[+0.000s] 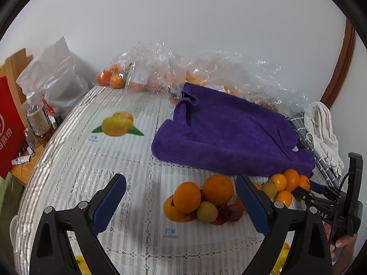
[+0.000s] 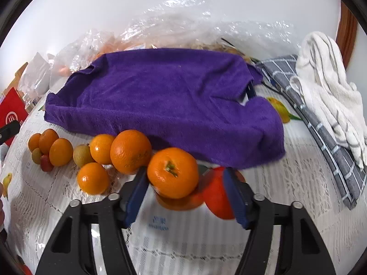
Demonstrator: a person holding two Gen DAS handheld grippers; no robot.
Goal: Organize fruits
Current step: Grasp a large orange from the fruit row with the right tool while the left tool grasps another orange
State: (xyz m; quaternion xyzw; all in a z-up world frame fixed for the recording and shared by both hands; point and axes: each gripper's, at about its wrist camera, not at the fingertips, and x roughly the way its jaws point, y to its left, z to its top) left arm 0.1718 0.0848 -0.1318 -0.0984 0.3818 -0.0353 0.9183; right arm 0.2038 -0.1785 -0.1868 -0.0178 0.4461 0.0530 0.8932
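The right gripper (image 2: 185, 190) stands with its jaws spread around a tangerine (image 2: 172, 172); the left blue pad sits against the fruit's side, while the right pad stands clear of it with a gap between, so no firm grip is evident, and the motion blur at the right pad leaves the exact contact uncertain. The tangerine sits stem-up on top of a flatter orange fruit (image 2: 181, 202), with a redder fruit (image 2: 215, 197) just beside it and partly behind the right pad. Risk: the tangerine rests on a rounded support, so a one-sided push from the left pad probably rolls it off toward the red fruit or onto the tablecloth (image 2: 286, 183). Risk: closing the jaws may catch the red fruit against the right pad and pinch two items together. Just left of the gripper lie a large orange (image 2: 130, 151) and several smaller tangerines, touching each other; a sideways sweep is likely to scatter them. The purple towel (image 2: 160, 96) lies directly behind the fruit, its edge near the tangerine, and may snag a pad on a forward move. The left gripper (image 1: 181, 200) hovers with jaws wide apart and holds nothing; a second pile, two oranges (image 1: 218, 190) with smaller fruit, lies on the tablecloth between its pads.
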